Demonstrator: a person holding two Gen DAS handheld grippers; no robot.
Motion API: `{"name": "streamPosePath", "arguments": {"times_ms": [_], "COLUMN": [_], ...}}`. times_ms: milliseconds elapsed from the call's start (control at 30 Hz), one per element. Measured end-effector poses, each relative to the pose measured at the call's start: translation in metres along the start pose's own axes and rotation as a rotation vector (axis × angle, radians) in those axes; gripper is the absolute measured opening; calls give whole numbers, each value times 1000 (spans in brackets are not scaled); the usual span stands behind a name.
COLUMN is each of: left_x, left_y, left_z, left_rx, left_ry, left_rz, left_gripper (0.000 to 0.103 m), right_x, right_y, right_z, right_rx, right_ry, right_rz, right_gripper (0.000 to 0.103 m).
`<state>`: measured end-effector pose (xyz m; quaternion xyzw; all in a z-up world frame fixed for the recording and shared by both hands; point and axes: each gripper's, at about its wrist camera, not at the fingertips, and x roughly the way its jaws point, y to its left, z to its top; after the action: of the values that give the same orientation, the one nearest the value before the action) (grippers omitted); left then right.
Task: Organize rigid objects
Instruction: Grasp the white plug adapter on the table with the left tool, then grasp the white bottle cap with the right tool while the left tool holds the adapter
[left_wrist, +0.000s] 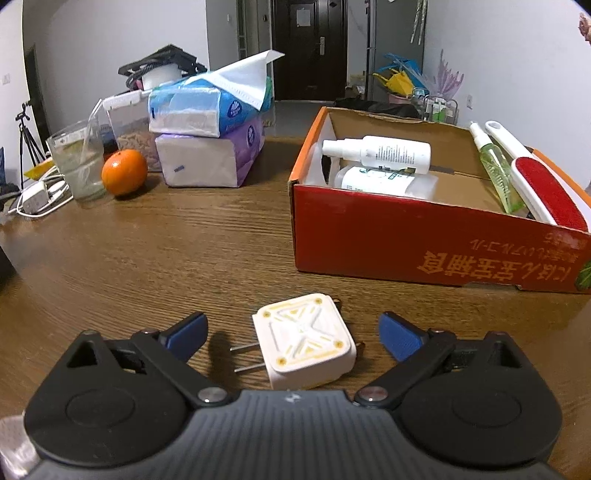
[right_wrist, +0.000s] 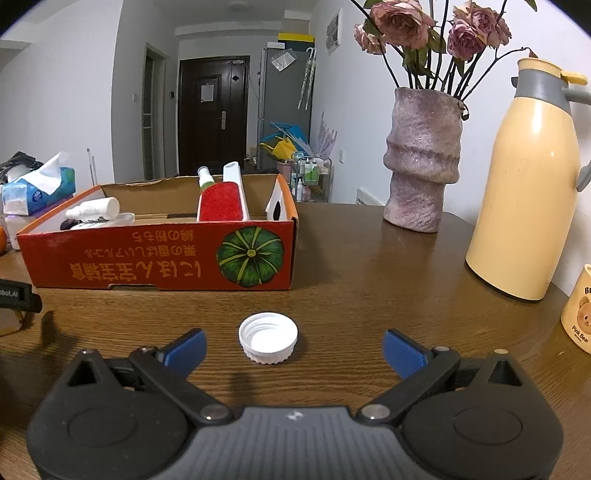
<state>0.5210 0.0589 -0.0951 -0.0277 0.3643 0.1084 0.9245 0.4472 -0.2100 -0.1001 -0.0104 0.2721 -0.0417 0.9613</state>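
The wooden table (left_wrist: 155, 251) is carrying everything, and the red cardboard box (left_wrist: 406, 236) is sitting open toward its far side, already holding a white spray bottle (left_wrist: 376, 151), a green spray bottle (left_wrist: 496, 173) and a red lint brush (left_wrist: 546, 184), with bare floor showing in the middle for more.

The left gripper (left_wrist: 291, 332) is hanging over a white plug adapter (left_wrist: 304, 347), its jaws spread wide on either side and touching nothing. The adapter is lying flat, prongs pointing toward the left pad, so closing squarely on the two plain side walls, clear of the prongs, looks like the safer grip.

The right gripper (right_wrist: 293, 350) is likewise standing open around a white bottle cap (right_wrist: 268, 338), which is resting rim-up near the box front. The cap is low and round; the pads probably need to be sinking close to the tabletop and centring on it, or it may be squirting out sideways.
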Motion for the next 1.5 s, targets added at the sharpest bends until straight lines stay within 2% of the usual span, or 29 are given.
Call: {"name": "streamPosePath", "arguments": {"times_ms": [33, 67, 100, 167, 200, 233, 400, 433, 533, 600, 633, 800, 900, 933, 967, 1133, 1267, 1300, 1333, 1367, 1400, 1500], "left_x": [1, 3, 3, 2, 1, 0, -8, -11, -25, -35, -42, -57, -52, -51, -49, -41, -41, -41, -41, -41, -40, -38], "left_y": [0, -1, -1, -1, -2, -2, -4, -4, -6, -10, -13, -25, -26, -25, -24, -19, -21, -22, -23, -23, -23, -24], "left_z": [0, 1, 1, 1, 1, 1, -1, 0, 0, -1, -1, -3, -4, -4, -4, -6, -7, -8, -8, -8, -8, -9], "left_rx": [0, 3, 6, 8, 11, 15, 22, 26, 33, 48, 63, 100, 92, 86, 74, 51, 69, 73, 77, 81, 83, 87], "left_ry": [5, 8, 8, 0, -7, -10, -21, -35, -78, -121, -145, -187, -156, -147, -140, -125, -134, -136, -137, -138, -139, -127], "left_rz": [1, 1, -2, -14, -15, -16, -36, -32, -47, -64, -53, -88, -92, -89, -78, -35, -11, -9, -6, -4, -4, -5], "left_gripper": [94, 86, 84, 68, 68, 59, 58, 49, 49, 26, 20, 17, 24, 43, 66, 90, 98, 98, 99, 100, 101, 102], "right_x": [0, 1, 1, 1, 1, 1, 1, 2, 3, 4, 5, 10, 12, 12, 13, 24, 40, 41, 43, 43, 43, 39], "right_y": [0, 0, 0, 0, 0, 0, -1, -1, -2, -3, -3, -4, -5, -5, -5, -5, -7, -7, -7, -7, -6, -3], "right_z": [0, 0, 0, 0, 0, 0, 0, 0, 0, 0, 0, 1, 1, 1, 2, 6, 9, 10, 11, 12, 12, 13], "right_rx": [0, 0, 0, 0, 0, 1, 3, 4, 9, 12, 14, 21, 24, 24, 24, 35, 66, 66, 70, 67, 65, 46], "right_ry": [1, 2, 3, 4, 3, 3, 2, 3, 11, 18, 23, 46, 48, 49, 51, 78, 134, 125, 121, 114, 110, 81], "right_rz": [-1, -1, -1, -2, -1, -1, 7, 10, 20, 27, 31, 41, 44, 46, 47, 56, 59, 51, 60, 64, 71, 88], "right_gripper": [101, 101, 101, 101, 101, 101, 101, 101, 101, 100, 99, 98, 98, 98, 98, 97, 77, 66, 59, 43, 39, 39]}}
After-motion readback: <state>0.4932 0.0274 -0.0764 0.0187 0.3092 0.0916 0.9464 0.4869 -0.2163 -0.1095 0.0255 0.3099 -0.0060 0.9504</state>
